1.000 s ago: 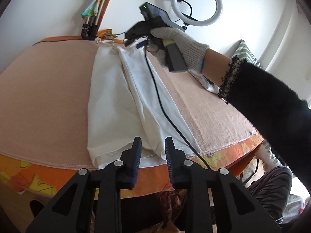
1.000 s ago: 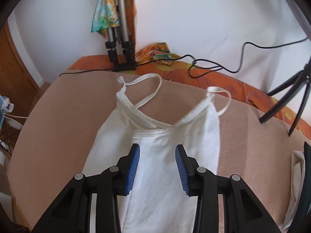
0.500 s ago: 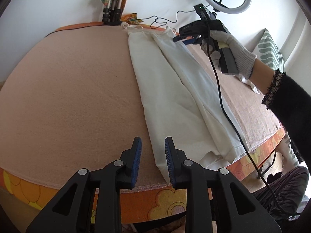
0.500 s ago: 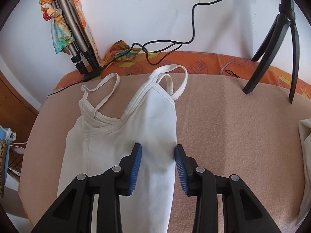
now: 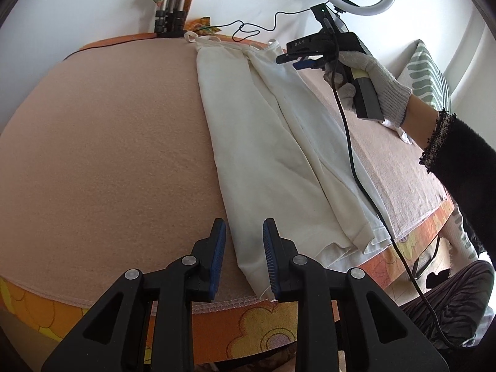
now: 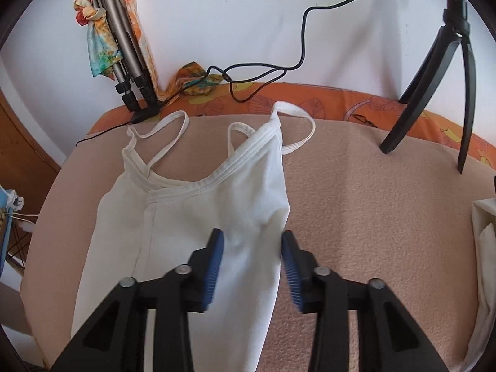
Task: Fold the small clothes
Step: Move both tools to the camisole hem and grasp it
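Note:
A white strappy top [image 5: 266, 142] lies lengthwise on the peach blanket [image 5: 108, 155], its right side folded over the middle. My left gripper [image 5: 245, 245] is open and empty, its jaws over the hem's near left corner. My right gripper [image 6: 252, 257] is open and empty above the folded right side near the armhole; the top [image 6: 198, 217] and its straps [image 6: 294, 130] lie beyond it. The right gripper also shows in the left wrist view [image 5: 294, 60], held by a gloved hand at the top's far end.
A black cable [image 5: 350, 155] trails from the right gripper across the top's right edge. A tripod [image 6: 124, 62] and a ring-light stand [image 6: 440, 71] stand at the back. Folded white cloth [image 6: 483, 235] lies at the right. The table's near edge [image 5: 217, 307] is orange-patterned.
My right gripper has shifted right toward the top's folded right side and its jaws have opened wider. My left gripper has moved left from the hem's middle to its left corner.

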`<state>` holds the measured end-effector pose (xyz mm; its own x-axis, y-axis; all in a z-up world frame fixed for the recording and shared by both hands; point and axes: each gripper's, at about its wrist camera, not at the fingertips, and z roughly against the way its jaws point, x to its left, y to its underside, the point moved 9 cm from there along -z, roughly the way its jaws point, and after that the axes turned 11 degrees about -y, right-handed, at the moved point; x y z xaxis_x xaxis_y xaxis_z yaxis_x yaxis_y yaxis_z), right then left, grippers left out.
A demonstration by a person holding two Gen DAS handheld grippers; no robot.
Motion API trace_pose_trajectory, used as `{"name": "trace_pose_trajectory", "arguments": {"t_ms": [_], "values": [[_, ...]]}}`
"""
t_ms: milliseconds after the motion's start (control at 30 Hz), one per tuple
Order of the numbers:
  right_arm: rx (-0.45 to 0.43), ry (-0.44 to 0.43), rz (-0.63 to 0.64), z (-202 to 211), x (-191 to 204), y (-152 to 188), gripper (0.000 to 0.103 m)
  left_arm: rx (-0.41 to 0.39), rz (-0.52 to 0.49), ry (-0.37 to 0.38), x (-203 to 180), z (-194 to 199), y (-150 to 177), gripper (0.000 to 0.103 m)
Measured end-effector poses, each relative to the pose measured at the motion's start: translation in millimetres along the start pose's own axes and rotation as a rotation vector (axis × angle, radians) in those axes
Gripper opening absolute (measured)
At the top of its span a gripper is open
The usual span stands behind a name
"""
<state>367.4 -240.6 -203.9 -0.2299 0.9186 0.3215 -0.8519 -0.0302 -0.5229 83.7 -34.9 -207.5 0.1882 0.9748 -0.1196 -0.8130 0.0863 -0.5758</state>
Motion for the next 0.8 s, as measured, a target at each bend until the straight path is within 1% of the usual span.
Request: {"name": "trace_pose_trajectory", "arguments": {"t_ms": [67,133,167,233,267,300,333,400,500,633,667,733,800], "values": [[0.013,0.026,0.008,11,2,7,0.044,-0.017,-0.001,-0.009,3,5,-4,0.023],[0.015,0.001,0.008,29,7,19,0.043,-0.026,0.015,-0.002,7,10,-8,0.023],[0.015,-0.014,0.013,39,11,27,0.040,-0.027,0.023,0.003,9,12,-9,0.023],[0.023,-0.016,0.019,59,15,46,0.040,-0.021,0.045,0.020,13,15,-11,0.023],[0.030,-0.026,0.020,69,17,59,0.040,-0.013,0.057,0.033,15,15,-12,0.027],[0.037,-0.036,0.021,79,19,72,0.040,-0.007,0.068,0.042,17,16,-12,0.034],[0.045,-0.044,0.021,88,22,85,0.040,-0.001,0.074,0.049,17,17,-12,0.035],[0.065,-0.074,0.014,103,28,117,0.041,0.016,0.067,0.060,15,15,-10,0.035],[0.109,-0.113,0.003,119,42,166,0.042,0.049,0.034,0.054,8,9,-3,0.035],[0.163,-0.174,-0.029,132,57,226,0.042,0.116,0.017,0.086,-3,0,10,0.035],[0.172,-0.186,-0.040,134,60,239,0.043,0.130,0.020,0.099,-6,-2,12,0.035],[0.185,-0.223,-0.067,138,67,261,0.043,0.120,0.015,0.096,-8,-1,14,0.035],[0.164,-0.232,-0.072,146,72,273,0.043,0.121,0.015,0.105,-11,2,19,0.035]]}}
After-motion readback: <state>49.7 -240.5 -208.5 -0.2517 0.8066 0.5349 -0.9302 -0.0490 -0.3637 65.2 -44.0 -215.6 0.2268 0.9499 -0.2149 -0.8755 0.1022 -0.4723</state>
